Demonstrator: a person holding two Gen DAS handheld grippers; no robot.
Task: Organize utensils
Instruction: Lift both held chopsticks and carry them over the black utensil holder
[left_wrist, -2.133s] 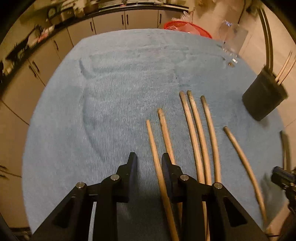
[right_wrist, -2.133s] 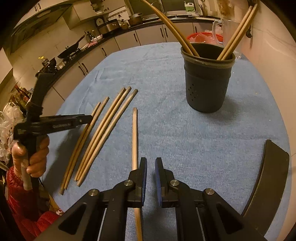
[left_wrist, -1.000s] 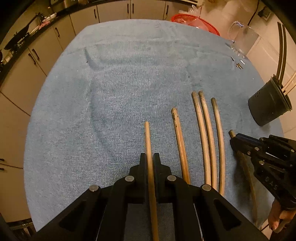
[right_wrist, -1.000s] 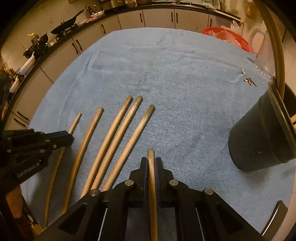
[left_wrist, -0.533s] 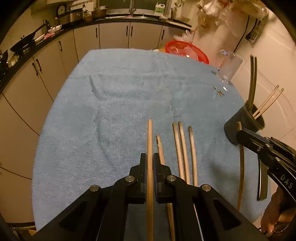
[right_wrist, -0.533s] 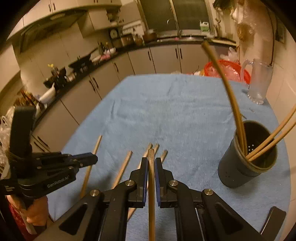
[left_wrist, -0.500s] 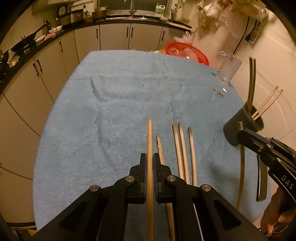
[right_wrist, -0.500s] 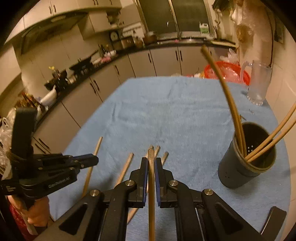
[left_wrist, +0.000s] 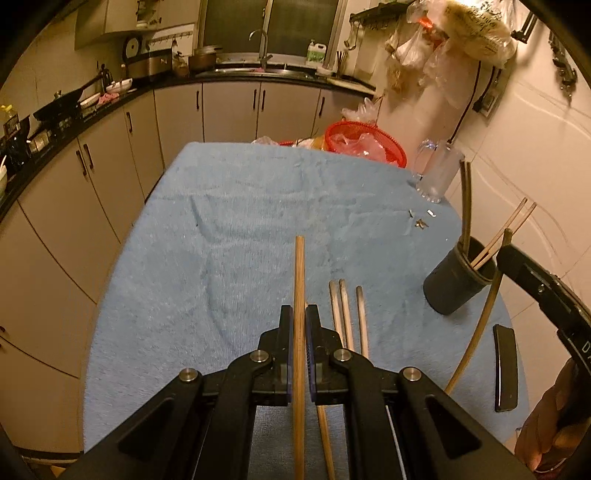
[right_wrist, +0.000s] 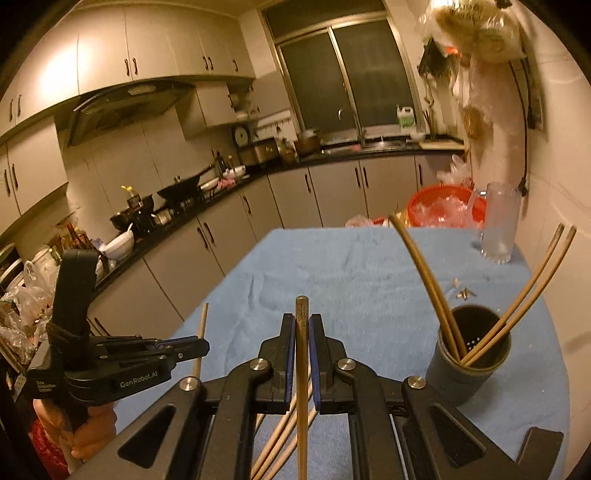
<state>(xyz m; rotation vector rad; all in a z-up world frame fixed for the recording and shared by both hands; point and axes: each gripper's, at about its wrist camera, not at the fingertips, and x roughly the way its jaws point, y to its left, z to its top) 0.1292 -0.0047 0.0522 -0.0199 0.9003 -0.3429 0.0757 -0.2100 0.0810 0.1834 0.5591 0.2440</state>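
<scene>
Across the blue towel (left_wrist: 240, 229), kitchen cabinets (left_wrist: 229, 107) line the walls.

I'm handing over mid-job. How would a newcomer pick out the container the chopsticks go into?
Start at the blue towel covering the table and go to its right side, nearer than the clear glass mug. There stands the dark cylindrical holder, upright, with four chopsticks leaning out of it. It is the only dark, opaque pot on the towel; the mug is see-through and empty.

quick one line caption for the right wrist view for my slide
Right gripper clamps a wooden chopstick above the blue towel, the dark utensil holder with four chopsticks standing ahead to the right.
</scene>
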